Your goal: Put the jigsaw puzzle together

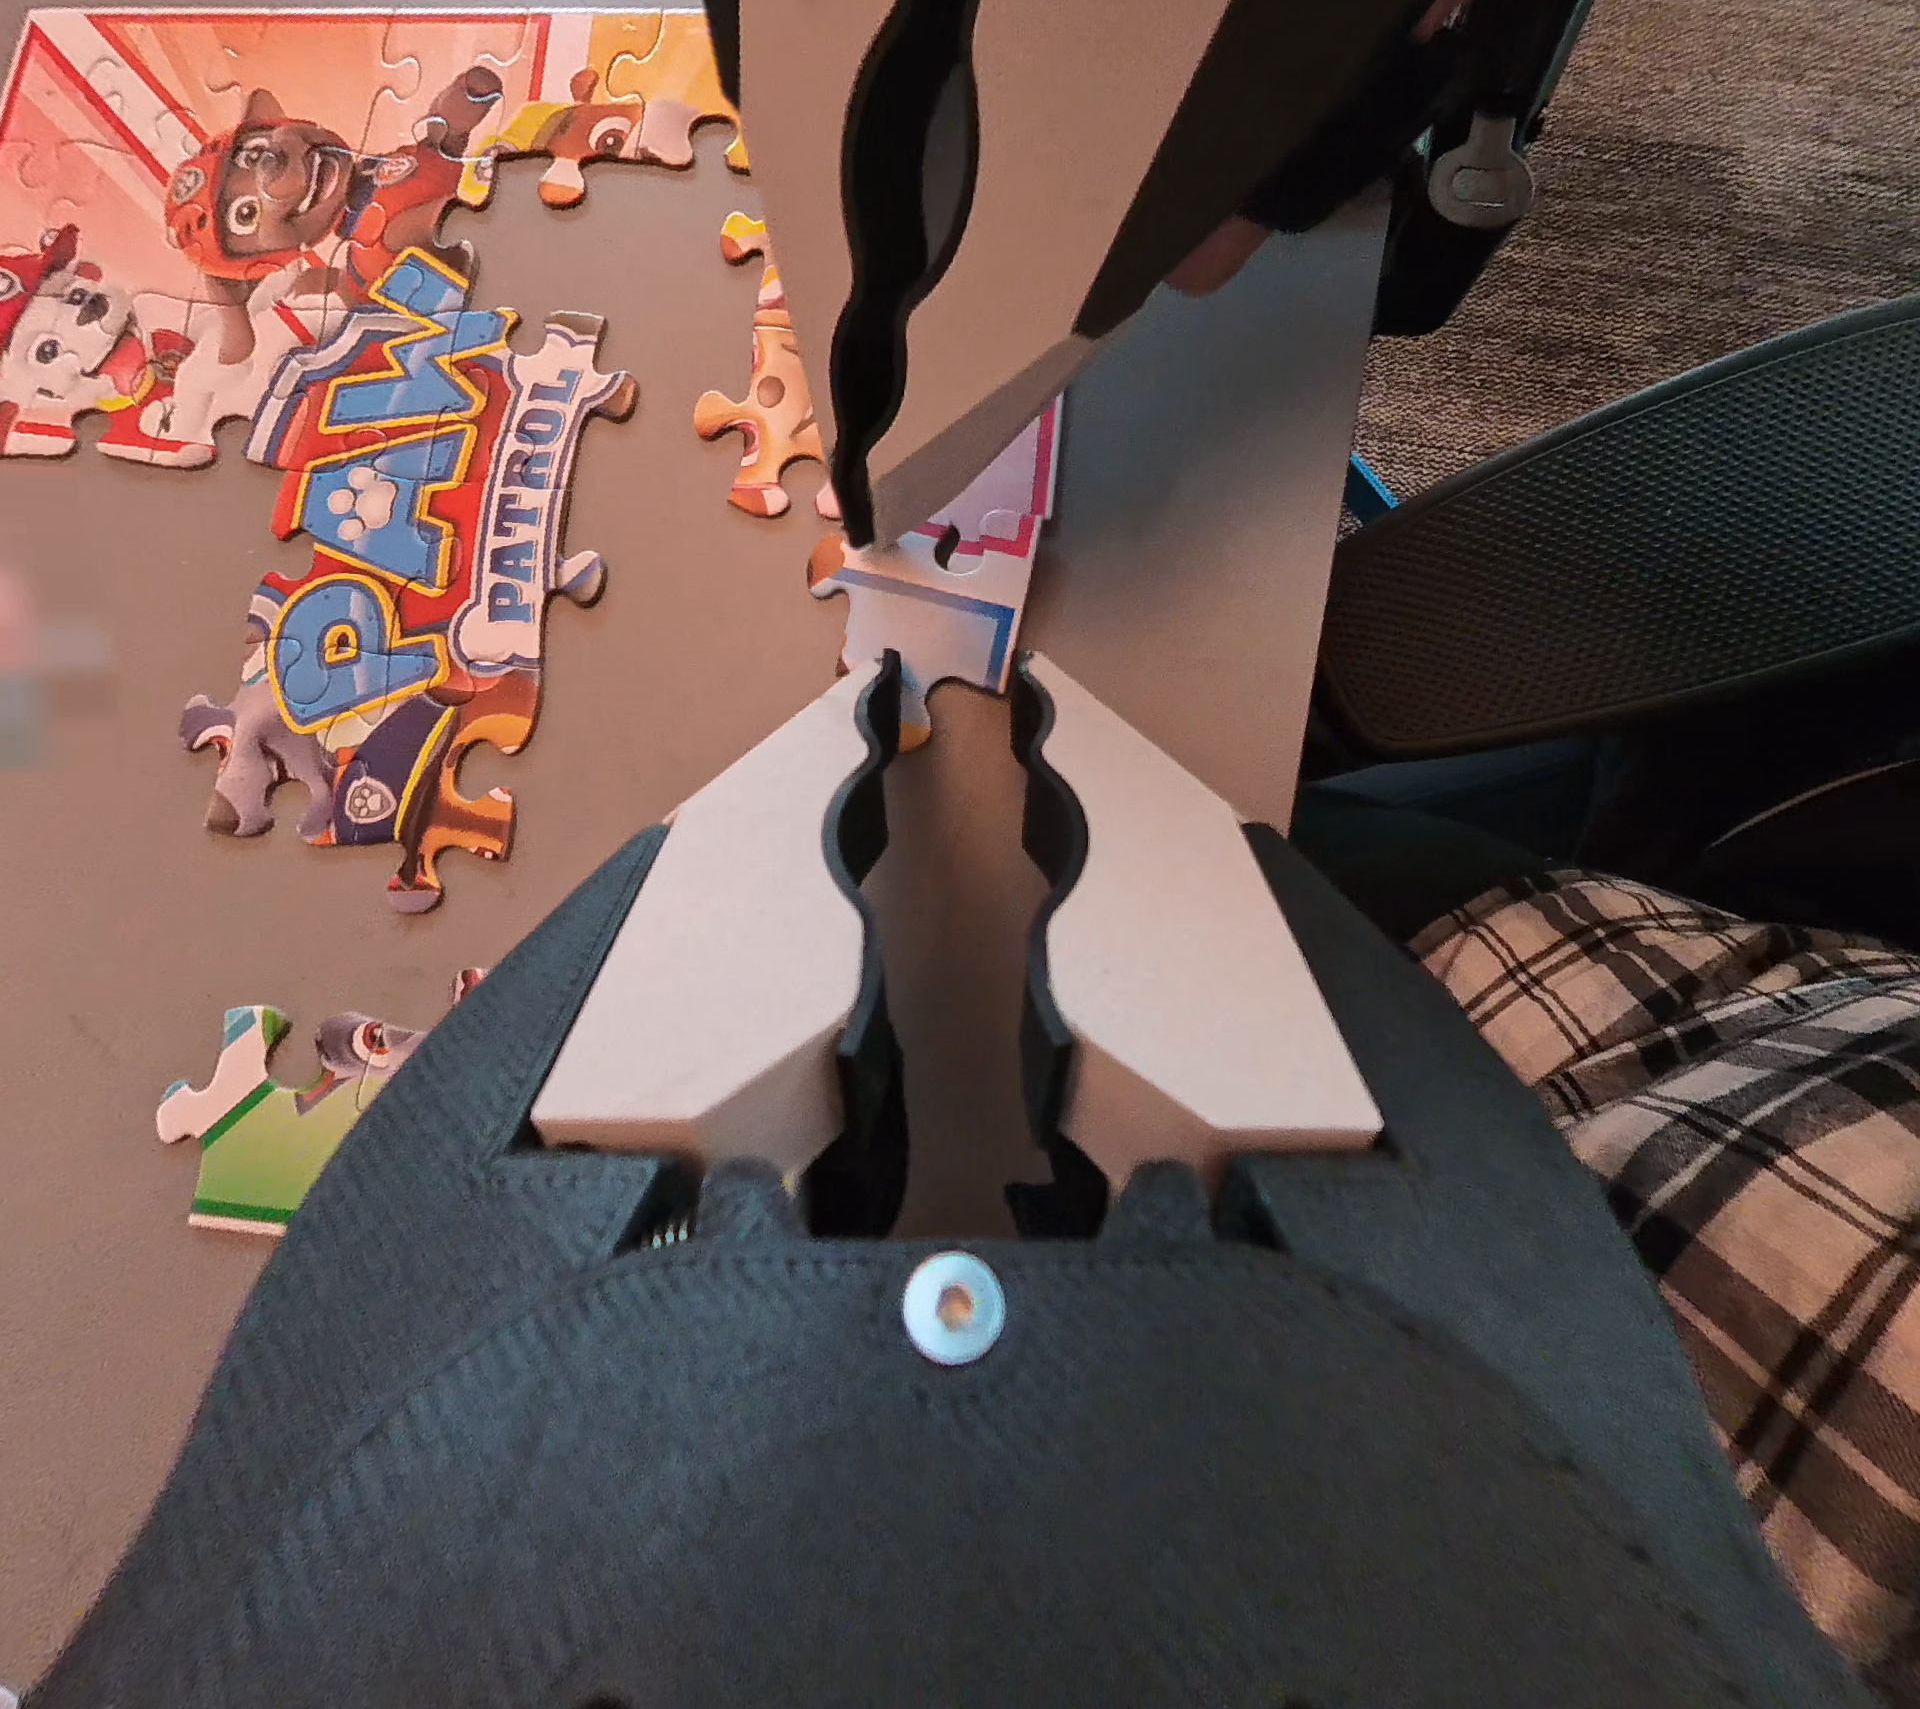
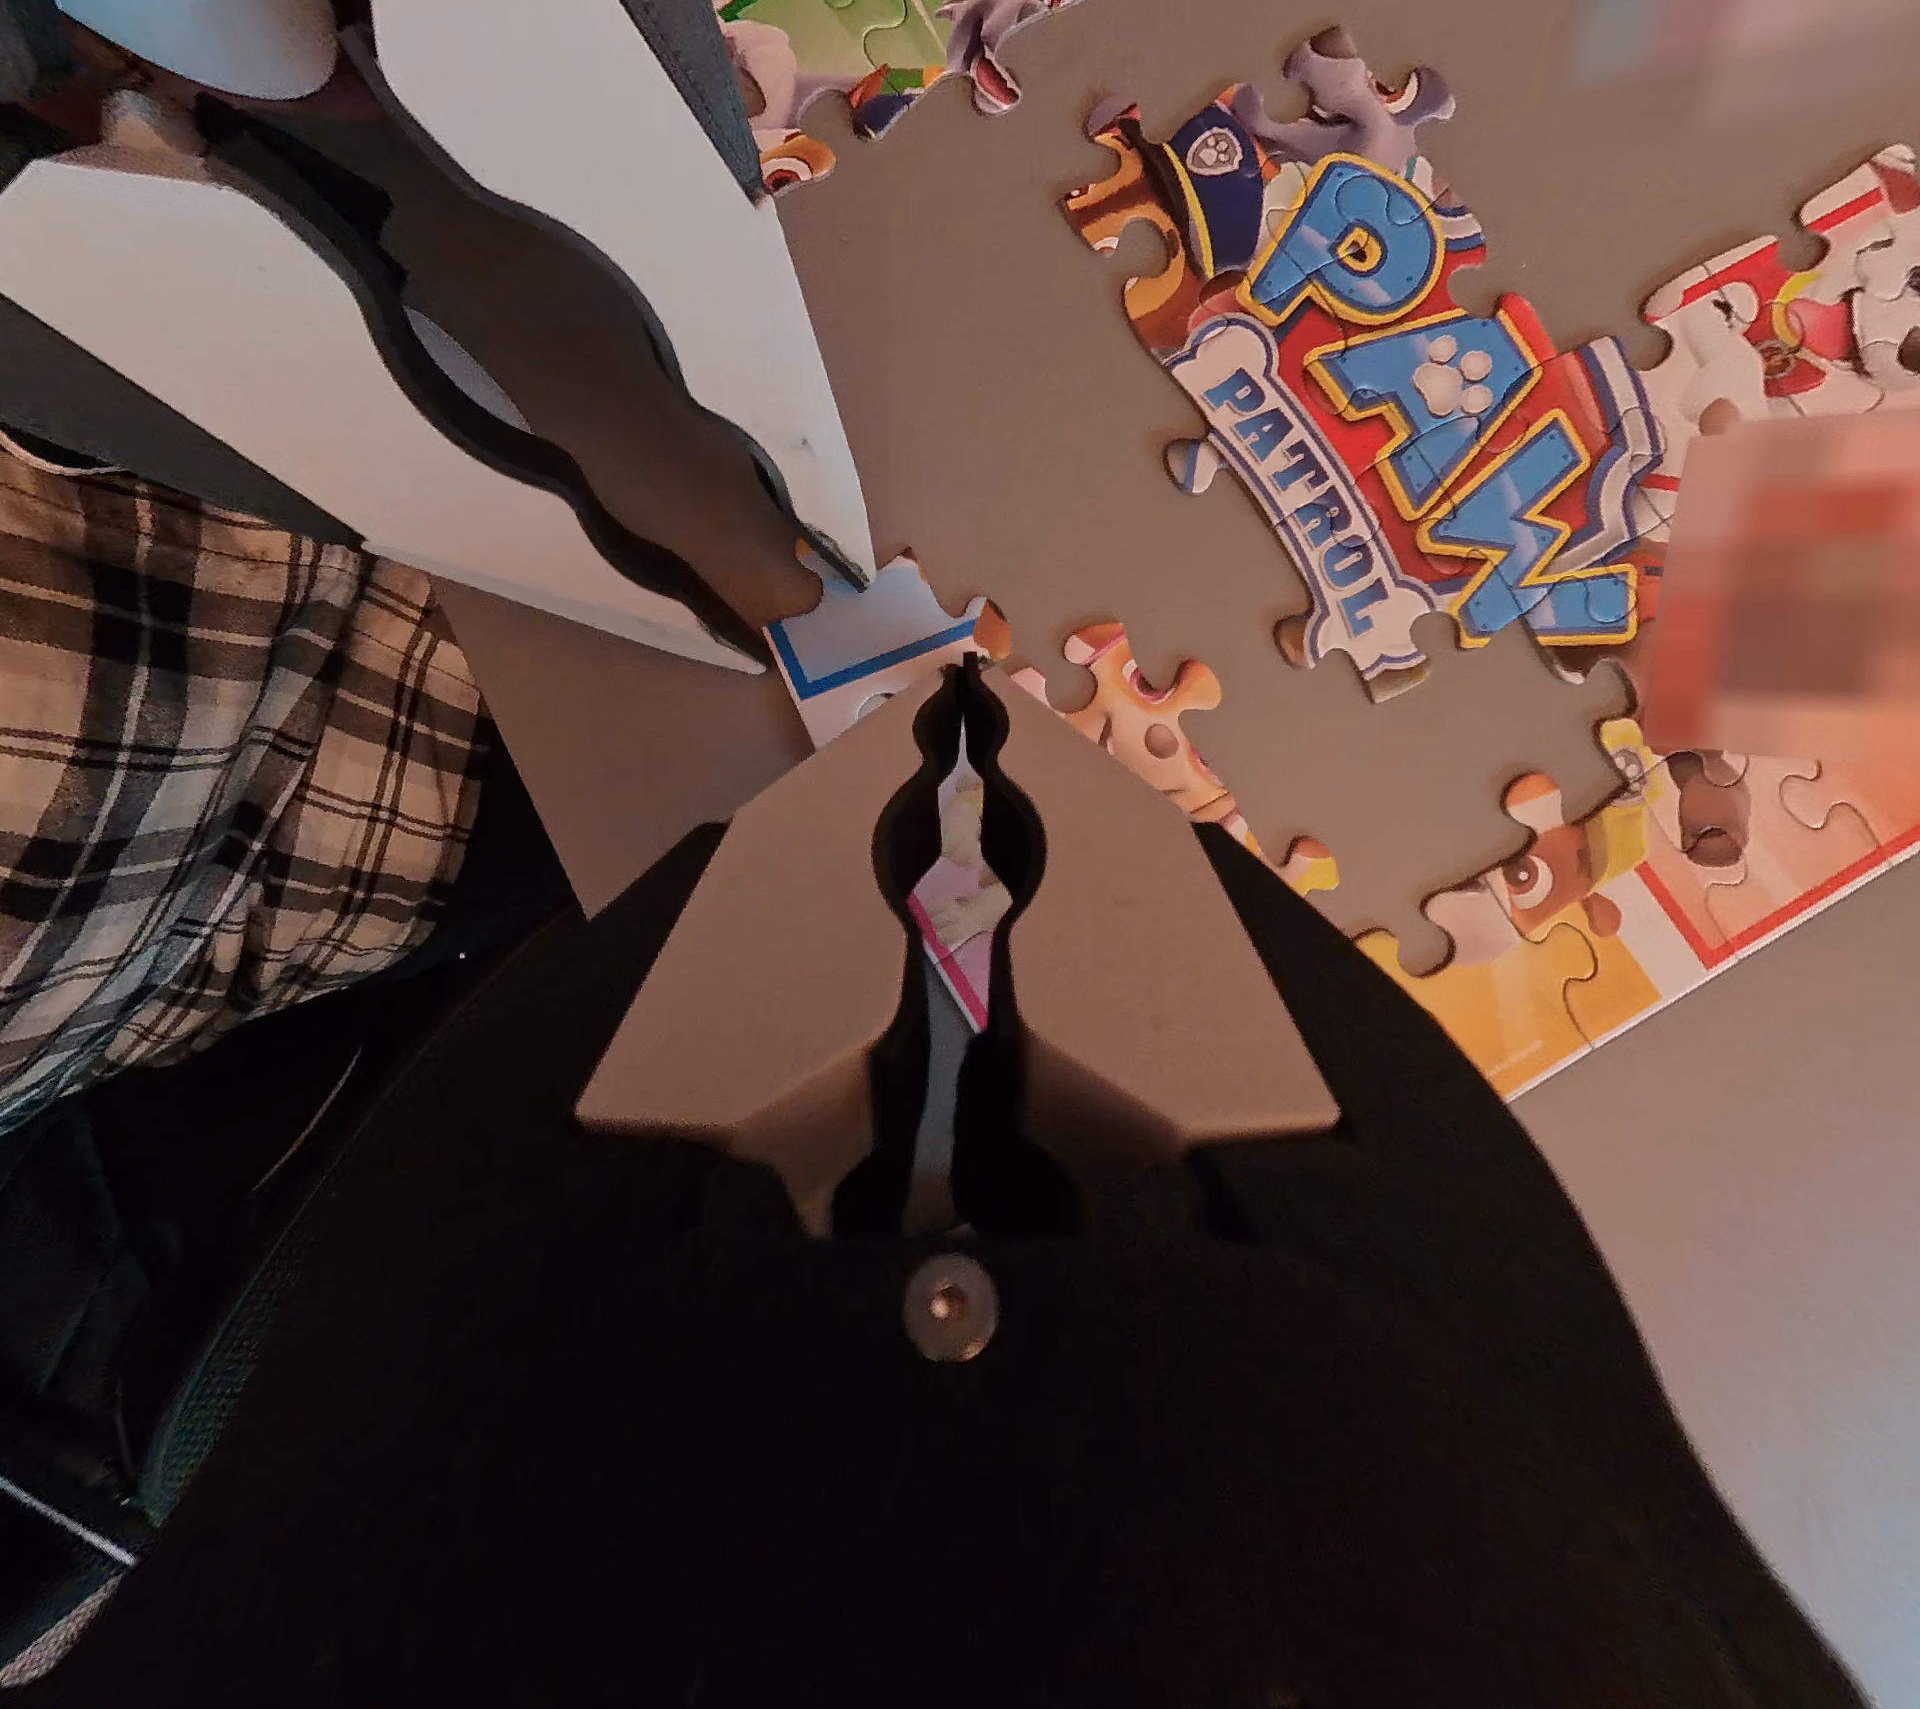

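A white puzzle piece with a blue border [image 1: 935, 615] lies flat on the grey table [image 1: 665, 786] near its edge, joined to a pink-bordered piece [image 1: 1013, 485]. My left gripper [image 1: 958, 672] is open. Its fingers straddle the piece's near edge, and the left fingertip [image 1: 888, 683] is against the piece's tab. My right gripper [image 1: 860, 532] comes down from above, shut, with its tips on the piece's far corner. In the right wrist view the right gripper [image 2: 966, 667] is shut with nothing between the pads, over the blue-bordered piece [image 2: 862, 631]; the left gripper [image 2: 795, 610] stands open at that piece.
The joined logo section [image 1: 395, 516] and a red corner section [image 1: 239, 132] lie to the left. A loose orange pup piece [image 1: 764, 412] lies close by. Green pieces [image 1: 260, 1129] lie near the front. A mesh chair [image 1: 1662, 537] and plaid clothing [image 1: 1714, 1088] are past the table's right edge. The grippers are tip to tip, or close to it.
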Demonstrator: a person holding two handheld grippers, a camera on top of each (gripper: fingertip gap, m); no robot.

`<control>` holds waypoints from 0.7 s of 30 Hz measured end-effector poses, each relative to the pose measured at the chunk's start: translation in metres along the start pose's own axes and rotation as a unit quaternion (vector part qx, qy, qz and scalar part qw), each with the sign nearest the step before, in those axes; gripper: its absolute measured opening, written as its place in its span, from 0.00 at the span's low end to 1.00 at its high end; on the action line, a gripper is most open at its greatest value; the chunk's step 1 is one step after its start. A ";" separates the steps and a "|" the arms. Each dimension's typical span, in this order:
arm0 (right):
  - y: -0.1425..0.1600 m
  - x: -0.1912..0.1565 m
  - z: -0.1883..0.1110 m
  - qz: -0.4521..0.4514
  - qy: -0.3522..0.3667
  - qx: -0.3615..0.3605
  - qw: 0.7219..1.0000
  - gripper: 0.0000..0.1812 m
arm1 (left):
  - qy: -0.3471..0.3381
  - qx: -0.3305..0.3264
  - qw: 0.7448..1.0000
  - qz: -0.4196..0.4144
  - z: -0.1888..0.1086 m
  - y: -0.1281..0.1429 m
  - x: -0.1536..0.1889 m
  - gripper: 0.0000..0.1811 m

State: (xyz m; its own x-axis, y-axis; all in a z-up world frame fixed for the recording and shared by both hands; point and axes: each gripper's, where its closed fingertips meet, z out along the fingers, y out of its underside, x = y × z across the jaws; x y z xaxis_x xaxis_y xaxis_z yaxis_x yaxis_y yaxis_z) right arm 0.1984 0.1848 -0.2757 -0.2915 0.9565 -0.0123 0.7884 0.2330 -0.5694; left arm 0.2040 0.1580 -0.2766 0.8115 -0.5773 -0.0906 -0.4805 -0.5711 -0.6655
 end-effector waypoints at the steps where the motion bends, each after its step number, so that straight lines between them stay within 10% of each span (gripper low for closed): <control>1: 0.000 0.000 0.000 -0.001 0.001 0.002 1.000 0.00 | 0.001 0.000 1.000 -0.001 0.000 0.000 0.000 0.11; 21: 0.007 -0.008 0.000 -0.002 -0.003 0.007 1.000 0.00 | 0.011 -0.005 1.000 0.012 -0.003 0.004 0.005 0.10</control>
State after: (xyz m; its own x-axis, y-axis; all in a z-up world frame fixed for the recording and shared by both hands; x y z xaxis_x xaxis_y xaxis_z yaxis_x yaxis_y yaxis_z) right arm 0.2062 0.1785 -0.2797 -0.2974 0.9546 -0.0152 0.7802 0.2339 -0.5801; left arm 0.2052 0.1511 -0.2771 0.7923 -0.6034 -0.0903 -0.5032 -0.5626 -0.6560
